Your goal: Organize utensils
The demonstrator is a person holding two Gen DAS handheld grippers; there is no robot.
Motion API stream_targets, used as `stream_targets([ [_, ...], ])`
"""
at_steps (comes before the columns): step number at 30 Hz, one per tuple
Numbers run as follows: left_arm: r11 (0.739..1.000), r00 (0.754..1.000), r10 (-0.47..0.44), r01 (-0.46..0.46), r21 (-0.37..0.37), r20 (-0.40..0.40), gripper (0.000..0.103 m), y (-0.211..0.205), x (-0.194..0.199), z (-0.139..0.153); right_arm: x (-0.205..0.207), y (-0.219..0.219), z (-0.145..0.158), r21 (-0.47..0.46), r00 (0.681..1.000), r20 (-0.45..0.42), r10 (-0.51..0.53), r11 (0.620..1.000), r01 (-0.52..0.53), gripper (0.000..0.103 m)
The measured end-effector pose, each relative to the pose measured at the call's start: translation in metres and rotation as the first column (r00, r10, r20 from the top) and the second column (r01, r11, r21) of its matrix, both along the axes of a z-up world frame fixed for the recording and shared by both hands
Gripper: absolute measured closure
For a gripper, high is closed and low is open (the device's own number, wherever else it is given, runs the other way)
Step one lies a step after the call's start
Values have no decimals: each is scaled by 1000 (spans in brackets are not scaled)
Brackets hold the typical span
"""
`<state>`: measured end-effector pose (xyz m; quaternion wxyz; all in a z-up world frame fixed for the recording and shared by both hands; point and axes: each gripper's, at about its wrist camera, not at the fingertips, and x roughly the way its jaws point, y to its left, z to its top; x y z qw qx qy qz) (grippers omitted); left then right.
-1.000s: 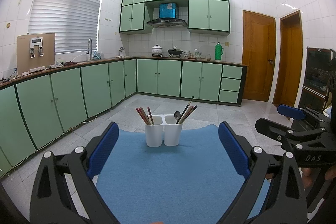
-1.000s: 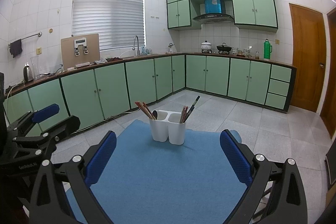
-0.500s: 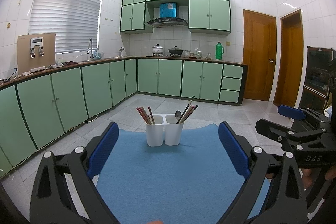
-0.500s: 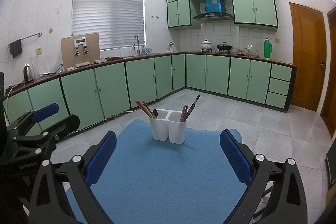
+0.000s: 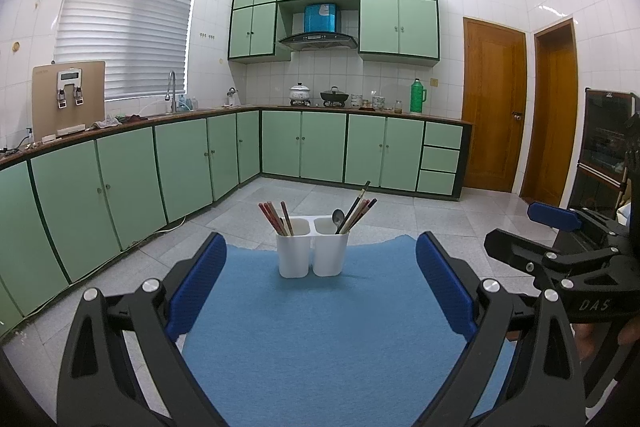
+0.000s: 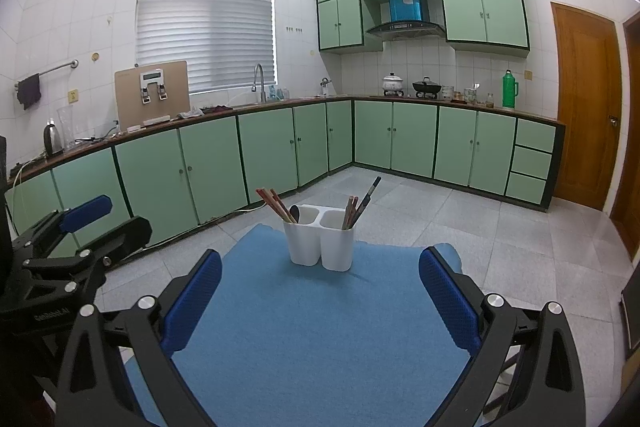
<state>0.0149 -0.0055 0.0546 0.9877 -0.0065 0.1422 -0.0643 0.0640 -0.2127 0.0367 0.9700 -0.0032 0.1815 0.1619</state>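
Note:
A white two-compartment utensil holder (image 5: 313, 251) stands upright at the far end of a blue mat (image 5: 320, 339). Its left compartment holds red chopsticks (image 5: 274, 217); its right one holds a spoon (image 5: 338, 217) and dark chopsticks (image 5: 358, 209). The holder also shows in the right wrist view (image 6: 320, 241). My left gripper (image 5: 320, 287) is open and empty, well short of the holder. My right gripper (image 6: 320, 299) is open and empty too, beside the left one (image 6: 76, 223).
The blue mat (image 6: 312, 339) covers a table surrounded by grey tiled floor (image 5: 420, 215). Green cabinets (image 5: 160, 163) line the left and back walls. Wooden doors (image 5: 494, 111) stand at the right. The right gripper's body (image 5: 560, 255) is at the right edge.
Both grippers have drifted very slightly; the holder sits marginally higher in the left wrist view. Nothing was grasped or released.

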Motion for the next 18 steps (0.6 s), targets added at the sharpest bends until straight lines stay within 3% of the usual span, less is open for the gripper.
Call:
stream_targets([
  [18, 1000, 1000, 4, -4, -6, -17, 10, 2, 7, -3, 1, 1, -1, 1, 1000, -10, -2, 1000, 2, 6],
])
